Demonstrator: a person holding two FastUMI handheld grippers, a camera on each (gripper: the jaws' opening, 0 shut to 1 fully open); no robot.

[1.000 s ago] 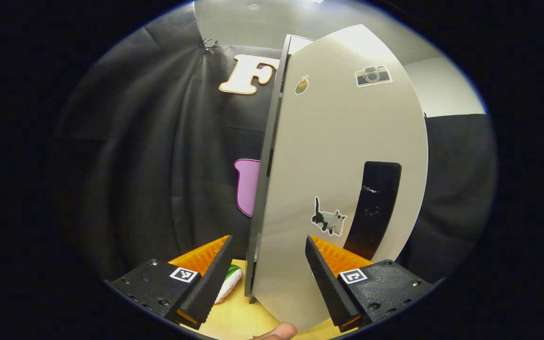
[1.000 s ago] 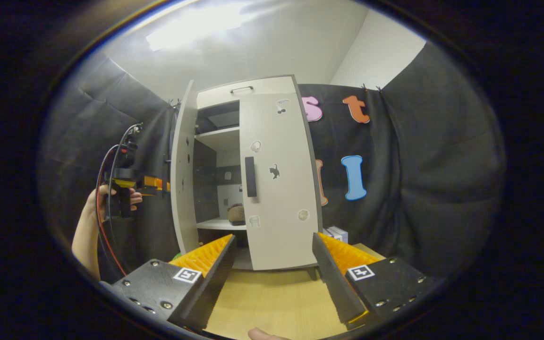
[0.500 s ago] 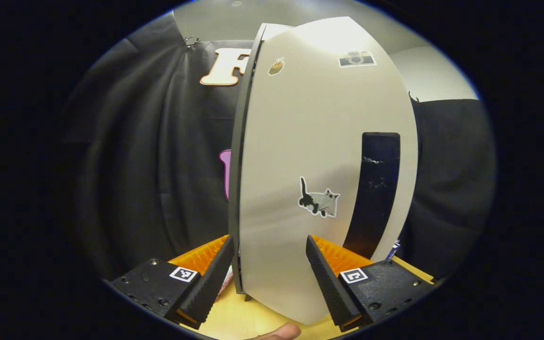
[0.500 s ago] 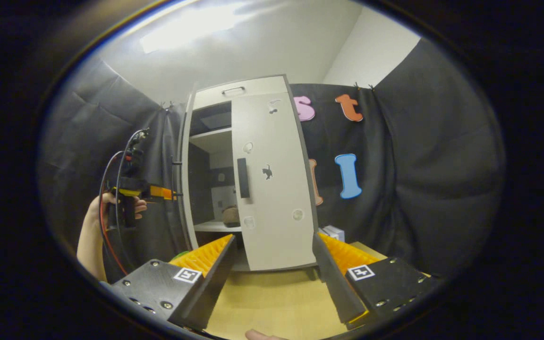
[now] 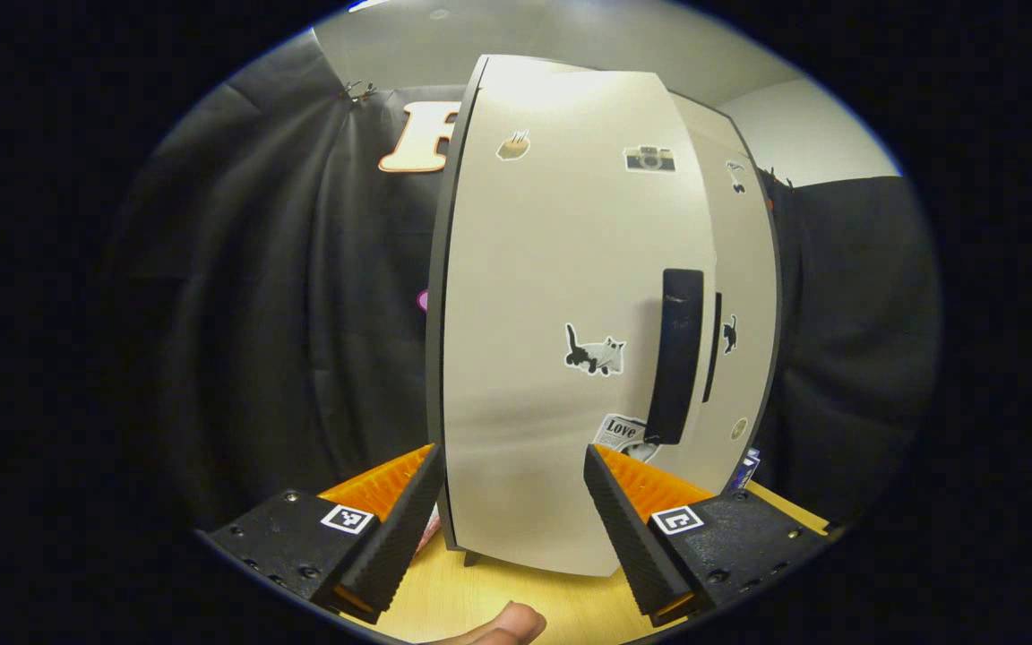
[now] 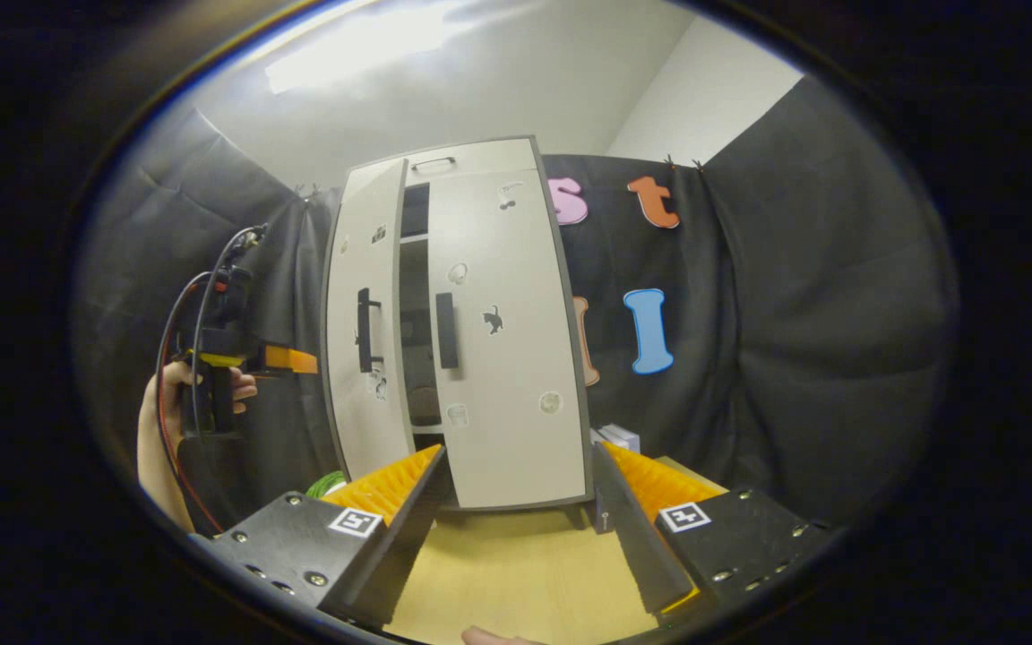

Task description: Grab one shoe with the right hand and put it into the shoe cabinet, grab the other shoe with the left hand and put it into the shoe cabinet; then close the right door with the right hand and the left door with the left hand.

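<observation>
The white shoe cabinet [image 6: 480, 170] stands on the wooden table. Its right door [image 6: 507, 358] is shut. Its left door [image 6: 364, 269] stands slightly ajar, leaving a narrow dark gap [image 6: 417, 340] between the two black handles. The shelves behind that gap are mostly hidden, and I cannot make out the shoes. My left gripper [image 6: 305, 361], held by a hand [image 6: 167, 394], reaches the outer face of the left door. In the left gripper view that door [image 5: 552, 296] and its handle [image 5: 682, 354] are close ahead, with the left gripper [image 5: 511, 455] open. My right gripper [image 6: 520, 452] is open and empty, back from the cabinet.
The wooden tabletop [image 6: 516, 573] runs from the cabinet's foot toward me. A small white box [image 6: 619, 439] sits to the right of the cabinet, and something green [image 6: 328, 484] lies at its left foot. Black cloth walls stand behind and on both sides.
The left door has swung from wide open to almost shut, with the left gripper following behind it. The shelves and the shoe inside have gone out of sight. The right gripper has barely moved.
</observation>
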